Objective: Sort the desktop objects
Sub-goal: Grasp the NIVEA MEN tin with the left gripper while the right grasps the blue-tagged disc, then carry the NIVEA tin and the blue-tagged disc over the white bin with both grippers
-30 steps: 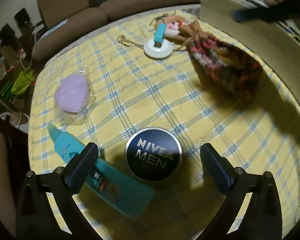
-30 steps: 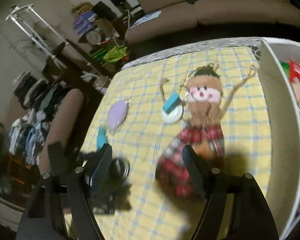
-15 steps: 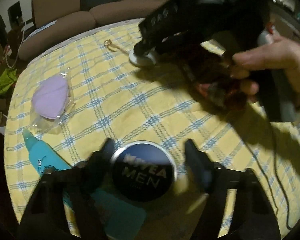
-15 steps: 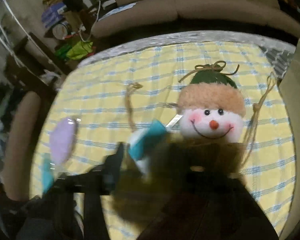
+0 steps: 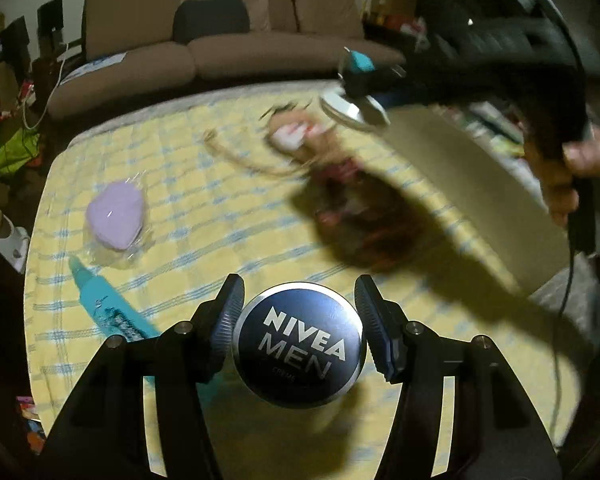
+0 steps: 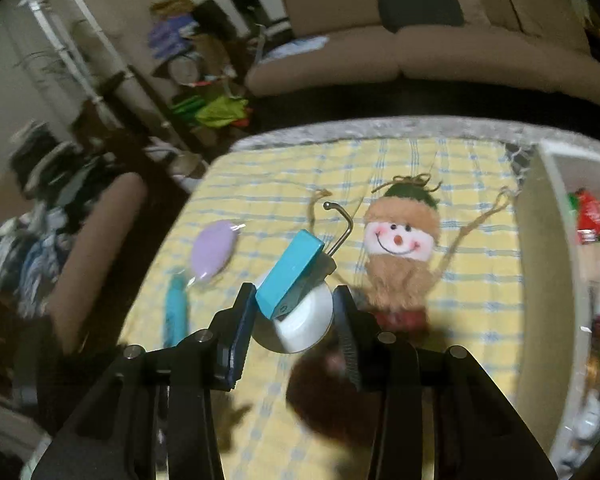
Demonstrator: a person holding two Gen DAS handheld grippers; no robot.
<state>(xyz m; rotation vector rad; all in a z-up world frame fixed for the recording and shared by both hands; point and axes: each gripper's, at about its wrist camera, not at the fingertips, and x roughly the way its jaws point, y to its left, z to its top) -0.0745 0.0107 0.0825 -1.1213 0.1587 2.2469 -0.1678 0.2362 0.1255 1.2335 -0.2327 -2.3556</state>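
My left gripper [image 5: 300, 320] is shut on a round dark blue Nivea Men tin [image 5: 300, 344] and holds it above the yellow checked tablecloth [image 5: 204, 208]. My right gripper [image 6: 294, 316] is shut on a white suction hook with a teal clip [image 6: 296, 300], lifted above the table; it shows blurred in the left wrist view [image 5: 354, 92]. A snowman doll [image 6: 400, 248] lies on the cloth under it. A purple pad in clear wrap [image 5: 116, 216] and a teal tube [image 5: 108, 304] lie at the left.
A white storage box [image 6: 540, 248] with several items stands along the table's right side. A brown sofa [image 5: 228, 48] lies beyond the far edge. A chair back and clutter stand off the table's left.
My left gripper closed on the Nivea tin and lifted it. My right gripper came down beside the doll, closed on the suction hook and raised it off the cloth.
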